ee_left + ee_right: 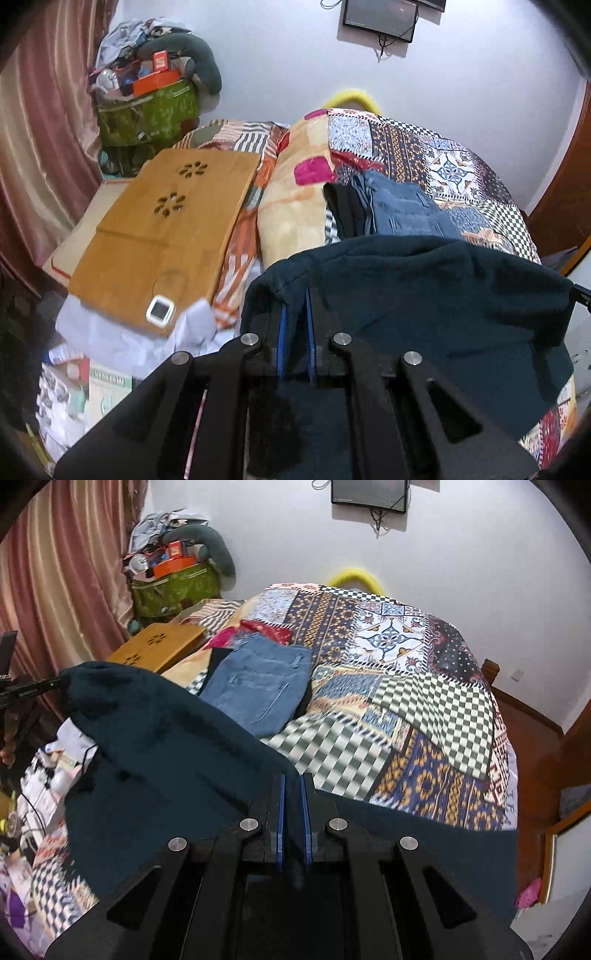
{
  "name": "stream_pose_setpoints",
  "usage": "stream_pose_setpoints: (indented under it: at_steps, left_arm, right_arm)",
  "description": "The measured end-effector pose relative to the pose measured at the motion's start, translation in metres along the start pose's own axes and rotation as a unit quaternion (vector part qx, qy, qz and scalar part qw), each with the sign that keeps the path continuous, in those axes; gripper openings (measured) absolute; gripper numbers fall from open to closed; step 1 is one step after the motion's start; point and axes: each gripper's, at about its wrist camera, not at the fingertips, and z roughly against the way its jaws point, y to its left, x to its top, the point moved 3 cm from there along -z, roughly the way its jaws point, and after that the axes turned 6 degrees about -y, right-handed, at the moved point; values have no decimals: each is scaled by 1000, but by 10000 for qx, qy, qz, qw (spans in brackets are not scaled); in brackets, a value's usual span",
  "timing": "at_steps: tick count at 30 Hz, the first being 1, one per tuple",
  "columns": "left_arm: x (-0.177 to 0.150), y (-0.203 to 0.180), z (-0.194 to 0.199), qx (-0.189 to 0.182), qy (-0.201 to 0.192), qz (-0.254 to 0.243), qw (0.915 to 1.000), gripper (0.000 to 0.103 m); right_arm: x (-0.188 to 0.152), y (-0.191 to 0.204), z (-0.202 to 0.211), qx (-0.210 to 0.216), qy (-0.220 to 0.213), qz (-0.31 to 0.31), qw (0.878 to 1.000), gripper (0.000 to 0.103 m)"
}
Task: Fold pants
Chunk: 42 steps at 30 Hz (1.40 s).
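Above the near edge of a bed covered with a patchwork quilt of checkered and floral panels [424,716], a pair of dark teal, soft-fabric pants [424,295] hangs stretched between the two grippers, lifted clear of the quilt at its top edge and draping down toward the cameras. The left gripper [295,295] has its blue-lined jaws clenched on one upper corner of the dark teal pants, the cloth bunched between the pads. The right gripper [293,779] likewise has its jaws closed on the opposite edge of the fabric, which passes between the blue pads. Farther back on the bed lies a folded pair of faded blue denim jeans [258,686], resting partly on a black garment [341,210] beside a cream and pink pillow [291,206]. To the left, a bamboo lap tray with flower-shaped cut-outs [162,229] lies tilted over striped bedding, with a small white-framed device [160,311] on its near corner. A green fabric bag stuffed with clutter [147,114] stands in the corner by a pink curtain [40,147].
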Motion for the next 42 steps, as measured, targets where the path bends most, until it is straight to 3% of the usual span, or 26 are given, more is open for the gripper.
stream_pose_setpoints:
  at_steps: [6, 13, 15, 22, 24, 28, 31, 35, 42]
  left_arm:
    - [-35, 12, 29, 3, 103, 74, 9999, 9]
    - [-71, 16, 55, 173, 281, -165, 9993, 9]
    - [-75, 20, 65, 343, 220, -257, 9988, 9]
    - [-68, 21, 95, 390, 13, -291, 9988, 11]
    - [-64, 13, 95, 341, -8, -305, 9990, 16]
    - [-55, -12, 84, 196, -38, -372, 9991, 44]
    - [-50, -33, 72, 82, 8, -478, 9988, 59]
    - [-42, -66, 47, -59, 121, -552, 9984, 85]
    - [-29, -123, -13, -226, 404, -734, 9962, 89]
  right_arm:
    - [-31, 17, 28, 91, -5, -140, 9999, 7]
    - [-66, 29, 49, 239, 59, -370, 9990, 7]
    - [-73, 29, 55, 237, 52, -418, 9988, 7]
    - [-76, 16, 77, 273, -71, -878, 9957, 8]
    - [-74, 9, 83, 179, -150, -971, 9950, 13]
    - [-74, -16, 90, -154, -281, -1143, 9929, 40]
    - [-76, -38, 94, -425, -343, -1304, 9900, 52]
    - [-82, -77, 96, -877, -355, -1547, 9834, 58]
    - [-102, -152, 80, -1405, 26, -2040, 9688, 58]
